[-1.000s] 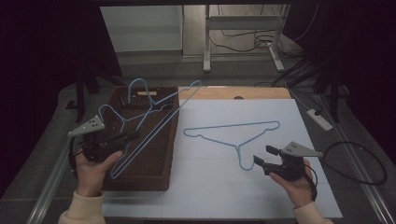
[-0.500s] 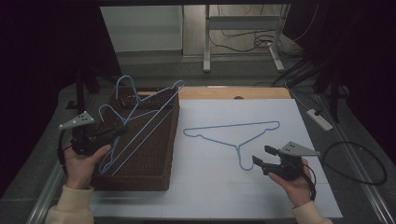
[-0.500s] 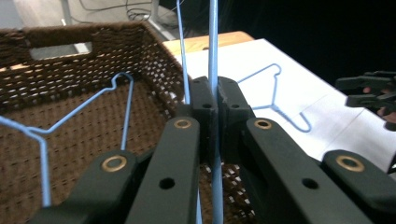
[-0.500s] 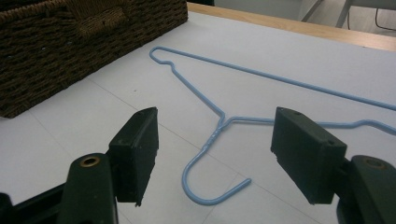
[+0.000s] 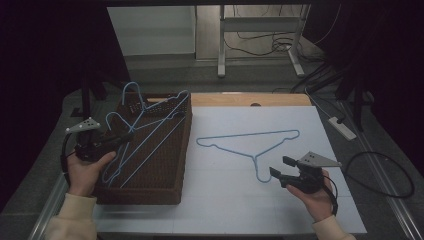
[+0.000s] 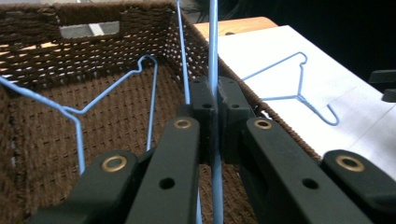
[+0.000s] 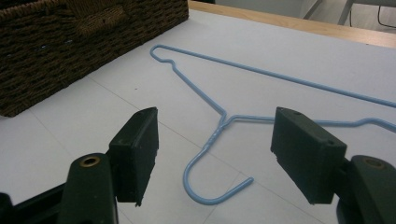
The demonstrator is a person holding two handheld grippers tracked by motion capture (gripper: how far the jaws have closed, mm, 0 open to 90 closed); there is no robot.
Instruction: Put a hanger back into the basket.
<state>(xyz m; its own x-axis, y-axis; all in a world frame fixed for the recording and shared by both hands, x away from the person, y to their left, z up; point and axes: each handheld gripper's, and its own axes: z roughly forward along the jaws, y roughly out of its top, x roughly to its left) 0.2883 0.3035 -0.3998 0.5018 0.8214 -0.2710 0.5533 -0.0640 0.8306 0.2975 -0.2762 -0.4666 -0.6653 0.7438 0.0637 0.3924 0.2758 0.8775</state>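
Clamped tight in our left gripper (image 6: 215, 119), the light, springy wire hanger (image 6: 213, 51) could twist, while our right gripper (image 7: 217, 161) gapes wide, empty, by the flat hanger's hook (image 7: 212, 184), the best hold.

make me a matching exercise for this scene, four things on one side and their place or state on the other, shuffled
Things:
1. left tool
2. right tool
3. flat blue hanger
4. wicker basket

States:
A. open, nothing between its jaws
B. lies on the white tabletop
C. shut on a blue hanger's wire
D. stands at the table's left, hangers inside

Pairs: 1-C, 2-A, 3-B, 4-D
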